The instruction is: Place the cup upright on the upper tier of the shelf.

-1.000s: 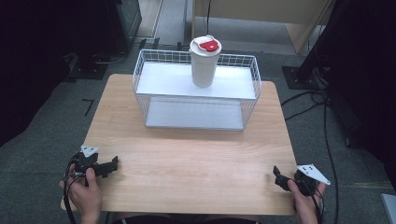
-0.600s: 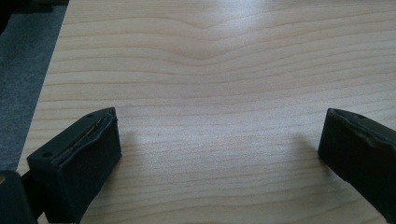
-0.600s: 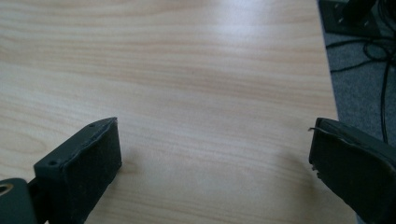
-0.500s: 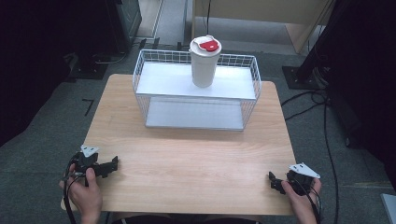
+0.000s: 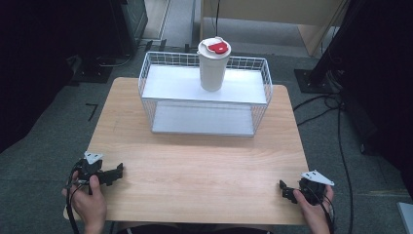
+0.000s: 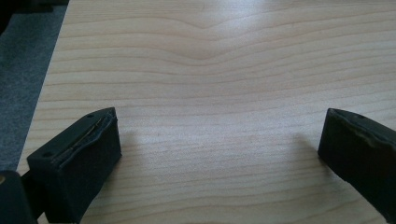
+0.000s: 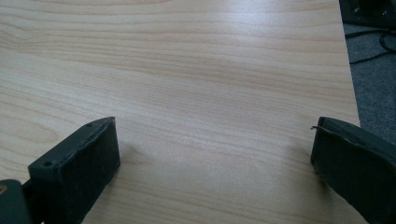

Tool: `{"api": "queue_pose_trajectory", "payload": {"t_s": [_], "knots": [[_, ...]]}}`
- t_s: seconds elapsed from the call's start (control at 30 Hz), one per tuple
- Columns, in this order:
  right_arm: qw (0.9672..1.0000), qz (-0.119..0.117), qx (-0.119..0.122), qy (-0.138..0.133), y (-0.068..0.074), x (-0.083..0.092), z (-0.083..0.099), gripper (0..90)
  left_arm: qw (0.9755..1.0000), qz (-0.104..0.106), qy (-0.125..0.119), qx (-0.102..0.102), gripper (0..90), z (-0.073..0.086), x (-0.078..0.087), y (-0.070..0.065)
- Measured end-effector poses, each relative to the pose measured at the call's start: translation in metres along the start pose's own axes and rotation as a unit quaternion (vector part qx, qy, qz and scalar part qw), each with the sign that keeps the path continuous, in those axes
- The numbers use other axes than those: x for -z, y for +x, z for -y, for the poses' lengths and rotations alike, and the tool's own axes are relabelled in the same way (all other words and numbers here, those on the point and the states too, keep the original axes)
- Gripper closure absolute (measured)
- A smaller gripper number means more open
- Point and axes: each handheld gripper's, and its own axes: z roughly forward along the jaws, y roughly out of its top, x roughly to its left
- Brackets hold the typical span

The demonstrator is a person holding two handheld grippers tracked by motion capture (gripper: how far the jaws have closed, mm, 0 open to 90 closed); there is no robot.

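Note:
A white cup with a red-marked lid (image 5: 213,65) stands upright on the upper shelf of a white wire basket (image 5: 204,92) at the far middle of the wooden table (image 5: 195,161). My left gripper (image 5: 117,171) rests low over the table's near left corner, held by a hand, jaws wide apart with bare wood between them (image 6: 219,135). My right gripper (image 5: 285,187) sits at the near right corner, also open over bare wood (image 7: 215,140). Both are far from the cup.
The basket has a lower white shelf (image 5: 202,119) open to the front. Grey carpet surrounds the table, with cables (image 5: 336,112) on the floor at the right and dark stands at the back.
My right gripper has shifted a little left and toward the near edge. My left gripper has stayed in place. The cup and basket have not moved.

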Motion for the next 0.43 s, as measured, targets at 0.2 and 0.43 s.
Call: {"api": "queue_pose_trajectory", "payload": {"t_s": [0.2,0.43], "knots": [[1.0000,0.000,0.000,0.000,0.0000,-0.0001,0.0000,0.8,1.0000,0.000,0.000,0.000,0.0,0.0000,0.0000,0.0000],[1.0000,0.004,-0.003,0.000,0.0004,-0.0014,-0.0012,0.2,1.0000,0.000,-0.001,0.000,0.0,-0.0002,-0.0004,0.0000]]}}
